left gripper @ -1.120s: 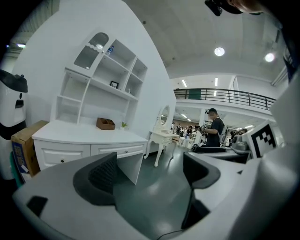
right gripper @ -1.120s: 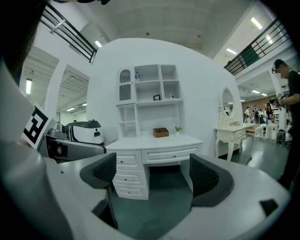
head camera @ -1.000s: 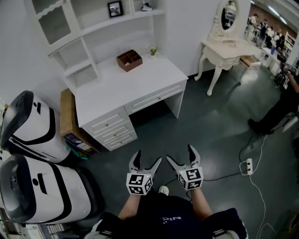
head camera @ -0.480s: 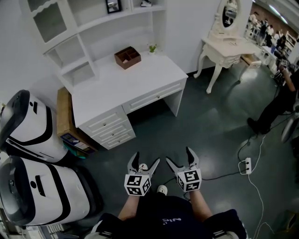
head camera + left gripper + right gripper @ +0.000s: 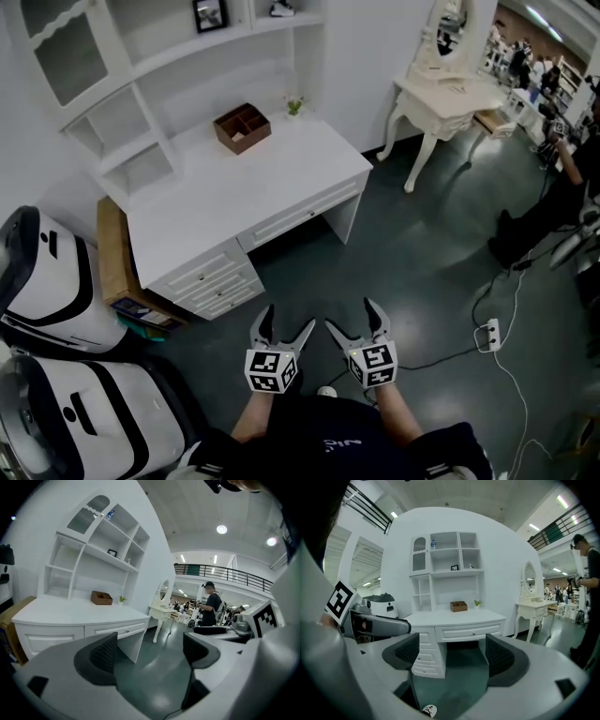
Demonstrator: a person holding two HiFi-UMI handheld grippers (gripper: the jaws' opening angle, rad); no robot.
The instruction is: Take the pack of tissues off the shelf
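Two grippers, one marker cube each.

- Left gripper (image 5: 288,319): jaws wide apart, empty.
- Right gripper (image 5: 350,314): jaws wide, closing on nothing.
- Shelf (image 5: 164,56): one frame (image 5: 208,14) and one small item (image 5: 281,8), possibly the tissues but too small to tell.
- Desk (image 5: 225,202): one brown box (image 5: 242,127).

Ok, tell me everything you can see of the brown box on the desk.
The brown box is a small open-topped tray, wood by its look, with dividers splitting it into a few compartments. Nothing shows above its rim, and its inside is too dark to tell more. It sits flat on the white desk, toward the back, turned slightly against the desk's edge, below the shelf unit. A small green plant stands to its right in the head view, apart from it. Only the desktop touches it.
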